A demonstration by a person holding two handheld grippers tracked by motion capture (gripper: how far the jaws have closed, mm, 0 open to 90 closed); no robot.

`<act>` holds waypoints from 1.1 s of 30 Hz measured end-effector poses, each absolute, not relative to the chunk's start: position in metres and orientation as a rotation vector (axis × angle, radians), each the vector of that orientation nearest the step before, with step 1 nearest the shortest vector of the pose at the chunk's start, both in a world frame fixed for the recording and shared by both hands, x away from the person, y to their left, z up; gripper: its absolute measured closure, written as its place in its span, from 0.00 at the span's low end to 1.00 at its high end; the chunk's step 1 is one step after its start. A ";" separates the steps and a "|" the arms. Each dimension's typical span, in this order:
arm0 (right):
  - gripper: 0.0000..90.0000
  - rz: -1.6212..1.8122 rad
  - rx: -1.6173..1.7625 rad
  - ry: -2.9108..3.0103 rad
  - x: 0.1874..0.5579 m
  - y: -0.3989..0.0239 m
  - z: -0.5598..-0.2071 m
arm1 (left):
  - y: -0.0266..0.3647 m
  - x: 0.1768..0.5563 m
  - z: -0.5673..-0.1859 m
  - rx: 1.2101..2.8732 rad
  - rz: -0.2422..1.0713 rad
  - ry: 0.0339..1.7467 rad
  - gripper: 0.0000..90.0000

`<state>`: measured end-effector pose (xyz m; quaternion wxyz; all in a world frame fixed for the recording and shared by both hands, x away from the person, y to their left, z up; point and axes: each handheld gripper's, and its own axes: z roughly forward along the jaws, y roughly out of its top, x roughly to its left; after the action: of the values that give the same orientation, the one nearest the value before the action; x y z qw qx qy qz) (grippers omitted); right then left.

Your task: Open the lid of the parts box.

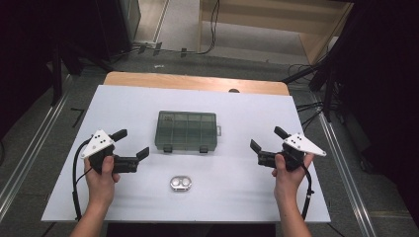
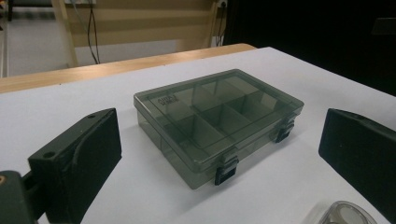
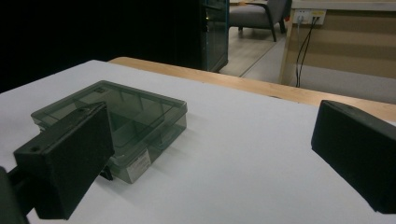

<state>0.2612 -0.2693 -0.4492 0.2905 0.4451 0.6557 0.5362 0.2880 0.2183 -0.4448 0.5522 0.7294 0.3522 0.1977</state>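
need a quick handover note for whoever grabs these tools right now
Left tool: open, holding nothing, held left of the organizer box.
Right tool: open, holding nothing, held right of the box.
The box sits mid-table, lid shut, both front latches closed. The small clear case lies nearer the person, untouched.
Done: nothing visible.
Left: probably unlatch the box and handle the case.

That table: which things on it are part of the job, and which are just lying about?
Likely part of the job:
- grey divided box, lid shut, latches fastened
- small oval case
- left gripper, open
- right gripper, open

Just lying about:
- cables on the floor
- wooden shelf
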 end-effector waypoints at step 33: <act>0.00 1.484 1.163 1.822 0.287 -0.228 -0.457 | 0.202 0.309 -0.454 1.694 0.483 0.874 0.05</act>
<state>0.2875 -0.2281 -0.4572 0.2570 0.4286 0.6715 0.5470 0.3092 0.2018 -0.4537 0.5543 0.7170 0.3700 0.2043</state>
